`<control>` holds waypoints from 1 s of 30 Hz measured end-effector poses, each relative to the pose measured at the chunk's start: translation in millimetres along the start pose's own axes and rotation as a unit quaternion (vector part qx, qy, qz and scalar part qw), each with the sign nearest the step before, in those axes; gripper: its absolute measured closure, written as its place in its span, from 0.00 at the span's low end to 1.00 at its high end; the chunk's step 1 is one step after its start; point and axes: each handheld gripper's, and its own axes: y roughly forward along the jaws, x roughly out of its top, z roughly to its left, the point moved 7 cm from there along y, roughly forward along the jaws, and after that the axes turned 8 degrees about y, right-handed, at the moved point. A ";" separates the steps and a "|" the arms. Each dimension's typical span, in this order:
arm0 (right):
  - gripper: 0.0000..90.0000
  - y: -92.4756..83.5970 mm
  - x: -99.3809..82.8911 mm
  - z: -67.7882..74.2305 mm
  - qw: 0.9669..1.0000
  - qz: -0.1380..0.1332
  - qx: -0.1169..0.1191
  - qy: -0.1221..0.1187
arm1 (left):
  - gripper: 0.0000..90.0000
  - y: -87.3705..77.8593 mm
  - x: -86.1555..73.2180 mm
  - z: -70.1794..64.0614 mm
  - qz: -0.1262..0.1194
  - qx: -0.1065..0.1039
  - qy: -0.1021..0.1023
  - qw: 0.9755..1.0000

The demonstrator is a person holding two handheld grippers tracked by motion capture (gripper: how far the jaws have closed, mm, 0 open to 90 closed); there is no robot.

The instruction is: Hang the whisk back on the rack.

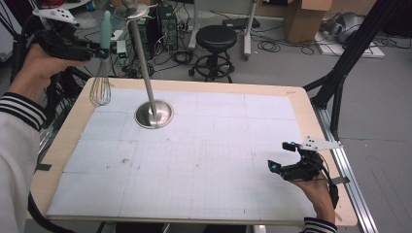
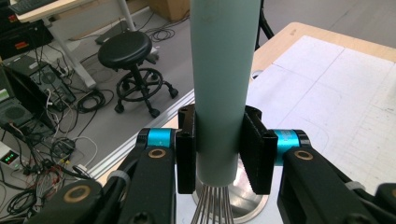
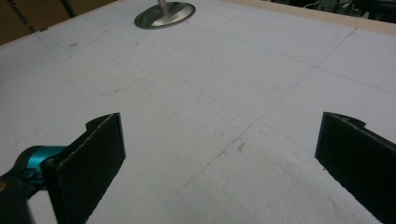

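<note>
High view: left tool (image 1: pixel 99 51) clamped on whisk (image 1: pixel 100 85), aloft at 10 o'clock beside stand (image 1: pixel 153 114). Best kept upright, clear of pole.

Left gripper view: jaws squeezing whisk handle (image 2: pixel 223 74) above stand base (image 2: pixel 243 198).

Right gripper view: right tool (image 3: pixel 219 154) spread apart, empty, over bare counter (image 3: pixel 196 84).

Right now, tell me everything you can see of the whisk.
The whisk has a pale teal handle, smooth and matte like plastic or silicone, rounded at its top, and a balloon of thin shiny metal wires. It hangs upright, handle up and wires down, above the far left corner of the table, touching neither the table nor the steel stand beside it. The left hand-held gripper clamps the handle low down, one black pad on each side, just above where the wires emerge.
</note>
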 end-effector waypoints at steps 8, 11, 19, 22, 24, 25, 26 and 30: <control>0.01 -0.6 -0.2 -1.1 1.000 -0.001 0.000 0.001 | 0.77 10.1 1.5 -0.3 0.001 0.004 -0.006 1.000; 0.01 -0.6 -0.1 -1.0 1.000 -0.001 0.000 0.002 | 0.77 13.3 2.0 -0.4 -0.002 0.005 -0.008 1.000; 0.01 -1.2 0.1 -1.3 1.000 -0.003 0.000 0.001 | 0.76 17.8 1.6 0.5 -0.001 0.023 -0.001 1.000; 0.01 -1.5 0.1 -1.1 1.000 -0.003 0.001 0.000 | 0.71 17.3 0.6 1.5 -0.004 0.040 0.008 0.999; 0.01 -2.0 0.5 -1.1 1.000 -0.005 0.000 0.000 | 0.62 14.3 1.5 -0.3 -0.009 0.033 0.009 0.999; 0.01 -2.2 0.8 -1.3 1.000 -0.006 0.000 -0.002 | 0.59 12.7 1.6 -1.7 -0.011 0.028 0.011 0.999; 0.01 -2.2 0.9 -1.4 1.000 -0.006 0.000 -0.002 | 0.53 10.6 1.5 -2.6 -0.009 0.030 0.011 0.999; 0.01 -1.4 -0.2 -0.7 1.000 -0.003 0.001 -0.001 | 0.34 -1.7 1.1 -7.1 -0.008 0.029 0.012 0.999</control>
